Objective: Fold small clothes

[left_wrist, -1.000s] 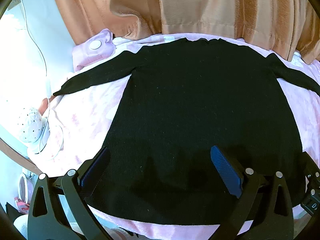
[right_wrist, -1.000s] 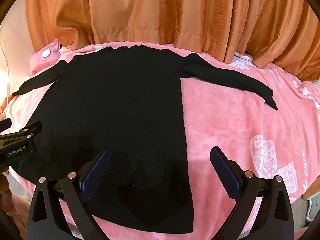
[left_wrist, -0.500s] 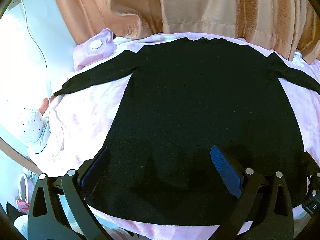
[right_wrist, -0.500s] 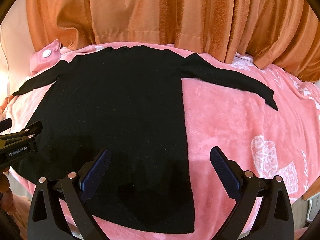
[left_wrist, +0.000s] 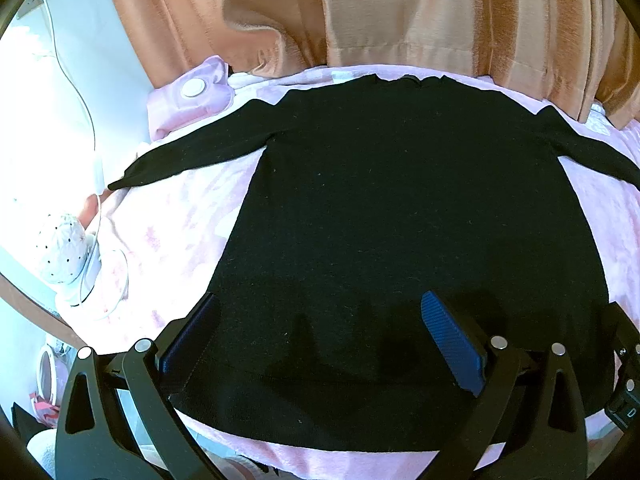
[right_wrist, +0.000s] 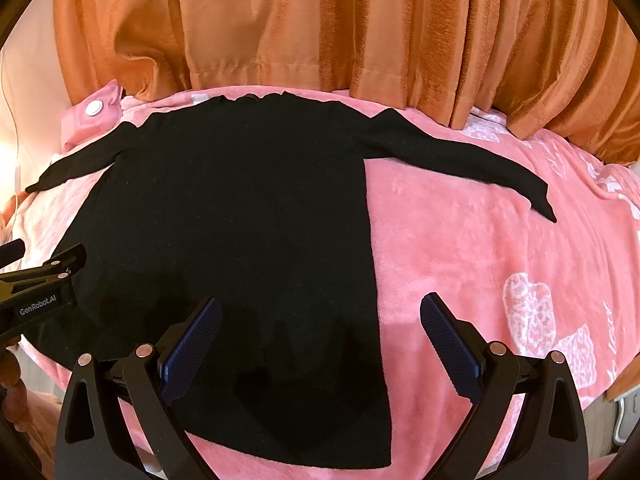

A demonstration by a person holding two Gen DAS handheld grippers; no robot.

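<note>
The sweater's (left_wrist: 400,220) right sleeve ran off the left wrist view's edge. Its hem hid behind the left gripper's (left_wrist: 320,344) frame. Glare blurred the window side.

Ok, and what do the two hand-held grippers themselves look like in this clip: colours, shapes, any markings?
Both look alike. The left hand-held gripper and the right hand-held gripper have black, triangular cut-out finger frames with silver round pins, tipped with ribbed dark-blue pads. Seen from the right wrist view, the left one's side carries white "GenRobot.AI" lettering. No cables or sleeves show.
</note>
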